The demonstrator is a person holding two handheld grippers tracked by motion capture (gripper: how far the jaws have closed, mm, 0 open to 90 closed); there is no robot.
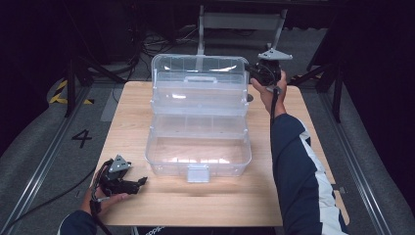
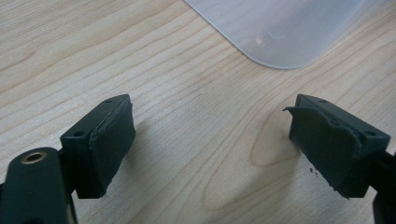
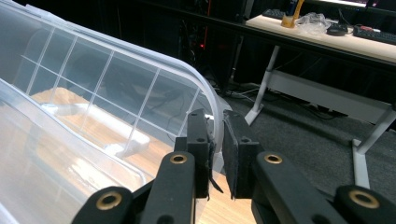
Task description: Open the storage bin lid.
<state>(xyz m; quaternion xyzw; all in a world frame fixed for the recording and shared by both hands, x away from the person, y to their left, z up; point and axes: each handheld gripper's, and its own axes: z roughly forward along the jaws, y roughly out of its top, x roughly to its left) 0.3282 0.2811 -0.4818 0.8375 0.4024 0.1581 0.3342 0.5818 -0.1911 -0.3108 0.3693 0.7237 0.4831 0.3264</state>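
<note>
High view: a clear box (image 1: 198,156) sits mid-table (image 1: 132,122) with its lid (image 1: 198,66) raised at the far side; the right gripper (image 1: 254,73) pinches the lid's far right corner, while the left gripper (image 1: 142,181) rests near the box's near left corner, apart from it. Dark stands and cables lie beyond the table. Left gripper view: jaws spread wide over bare wood, nothing between them, the box corner (image 2: 285,32) ahead. Right gripper view: jaws clenched on the lid rim (image 3: 215,122); a desk (image 3: 327,37) stands behind.
</note>
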